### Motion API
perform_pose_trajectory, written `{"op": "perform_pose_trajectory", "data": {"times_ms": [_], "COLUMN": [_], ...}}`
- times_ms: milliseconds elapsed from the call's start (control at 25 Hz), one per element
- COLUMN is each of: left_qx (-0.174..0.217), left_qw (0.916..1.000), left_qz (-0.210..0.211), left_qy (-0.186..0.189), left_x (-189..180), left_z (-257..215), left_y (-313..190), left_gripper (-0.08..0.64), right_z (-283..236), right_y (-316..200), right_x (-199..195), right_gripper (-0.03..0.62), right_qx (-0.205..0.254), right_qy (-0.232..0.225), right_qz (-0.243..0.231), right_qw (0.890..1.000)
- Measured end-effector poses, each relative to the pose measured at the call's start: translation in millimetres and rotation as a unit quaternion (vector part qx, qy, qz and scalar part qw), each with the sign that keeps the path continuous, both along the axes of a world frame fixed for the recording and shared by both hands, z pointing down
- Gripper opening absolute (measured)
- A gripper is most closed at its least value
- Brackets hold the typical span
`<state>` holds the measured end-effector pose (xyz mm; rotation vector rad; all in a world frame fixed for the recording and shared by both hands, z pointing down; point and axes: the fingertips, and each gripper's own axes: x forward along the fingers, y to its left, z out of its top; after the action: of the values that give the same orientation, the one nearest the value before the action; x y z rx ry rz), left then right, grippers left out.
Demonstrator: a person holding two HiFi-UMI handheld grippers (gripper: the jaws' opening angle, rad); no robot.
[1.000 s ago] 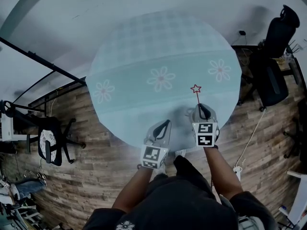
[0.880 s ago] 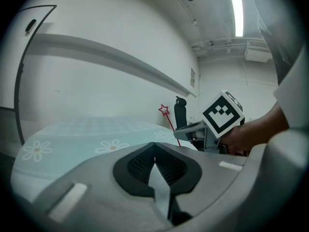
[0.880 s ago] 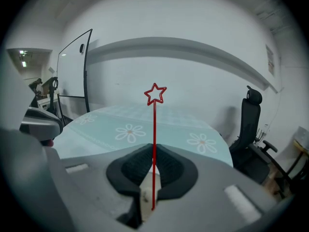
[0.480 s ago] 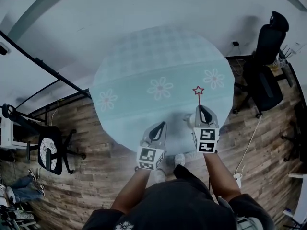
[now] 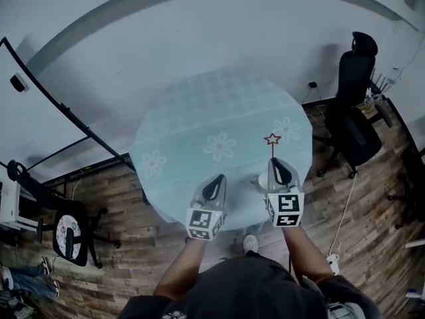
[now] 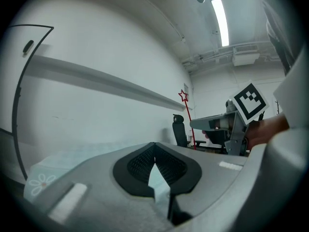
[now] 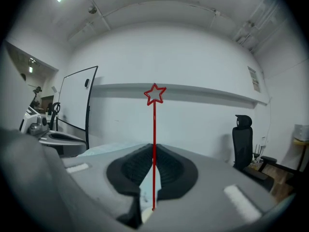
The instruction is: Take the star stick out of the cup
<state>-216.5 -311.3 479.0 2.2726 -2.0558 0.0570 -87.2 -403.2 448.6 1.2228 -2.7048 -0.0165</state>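
star stick [image 7: 154, 129]: red | tablecloth [image 5: 212, 105]: pale blue, white flowers | chair [image 5: 352, 125]: black

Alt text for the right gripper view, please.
The right claw is shut on a red star stick, which stands upright with its star against a white wall. A black chair stands at right, a whiteboard at left.

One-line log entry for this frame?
right gripper: shut on thin red star-topped stick, upright | left gripper: shut, empty | pale cup: beside right gripper

Desk [image 5: 199, 105] in matt flowered cloth — floor [image 5: 113, 201] of grainy wood planks; right tongs [image 7: 154, 152] pads ribbed, matt black.
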Motion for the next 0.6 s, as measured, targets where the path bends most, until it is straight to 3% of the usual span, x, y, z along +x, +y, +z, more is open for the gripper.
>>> {"op": "perform_pose_trajectory", "data": {"times_ms": [240, 600], "left_qx": [0.023, 0.025], "left_qw": [0.9995, 0.9994], "left_qz": [0.009, 0.009], "left_qy": [-0.021, -0.024], "left_x": [9.8, 15.3], "left_z": [-26.1, -30.9], "left_y": [12.9, 34.3], "left_gripper": [0.006, 0.005], "right_z": [-25.1, -37.8], "right_y": [20.6, 38.8], "right_x": [5.8, 11.1], "right_gripper": [0.021, 0.02], "right_qx": [0.026, 0.03], "right_qy": [-0.018, -0.038], "right_qz": [-0.002, -0.005], "right_qw": [1.0, 0.999]}}
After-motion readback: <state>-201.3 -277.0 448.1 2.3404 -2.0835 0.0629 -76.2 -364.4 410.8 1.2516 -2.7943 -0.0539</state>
